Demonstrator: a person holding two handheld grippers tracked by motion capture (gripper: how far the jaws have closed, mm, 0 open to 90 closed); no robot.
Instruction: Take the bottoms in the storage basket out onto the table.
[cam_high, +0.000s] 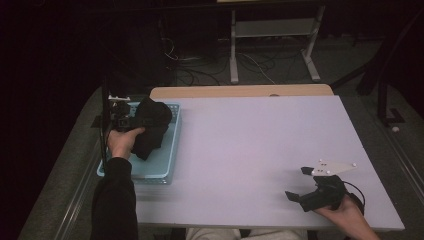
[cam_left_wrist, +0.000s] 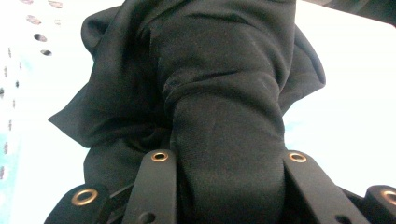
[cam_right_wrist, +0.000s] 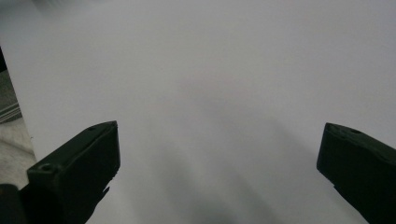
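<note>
Black cloth (cam_high: 150, 127) sits bunched at the 9 o'clock side of the white surface (cam_high: 250, 150), over a light blue perforated tray (cam_high: 167, 162). The left tool (cam_high: 131, 121) is closed on that cloth; the left hand (cam_high: 121, 141) holds it from the near side, with a dark sleeve (cam_high: 114, 200) running down to 7 o'clock.

From the high view the cloth reads as a dark lump that hides its contact with the left tool. The left gripper view resolves this: a thick fold of the cloth (cam_left_wrist: 224, 116) is pinched between the two black jaws rising from the bottom edge, brass-coloured rivets (cam_left_wrist: 159, 156) visible on each. That view also shows the tray wall (cam_left_wrist: 18, 70) with its rows of holes behind the cloth, at 9 o'clock in the frame.

The right tool (cam_high: 300, 184) lies at 5 o'clock on the surface, well apart from tray and cloth, held by the right hand (cam_high: 345, 212). A grey three-cornered plate (cam_high: 334, 167) tops it. The high view shows its jaws spread; the right gripper view confirms it, with the right tool (cam_right_wrist: 219, 163) wide open, nothing between the jaws, and bare white surface (cam_right_wrist: 210, 70) beyond them. A strip of floor (cam_right_wrist: 11, 140) shows at the frame's 9 o'clock edge.
</note>
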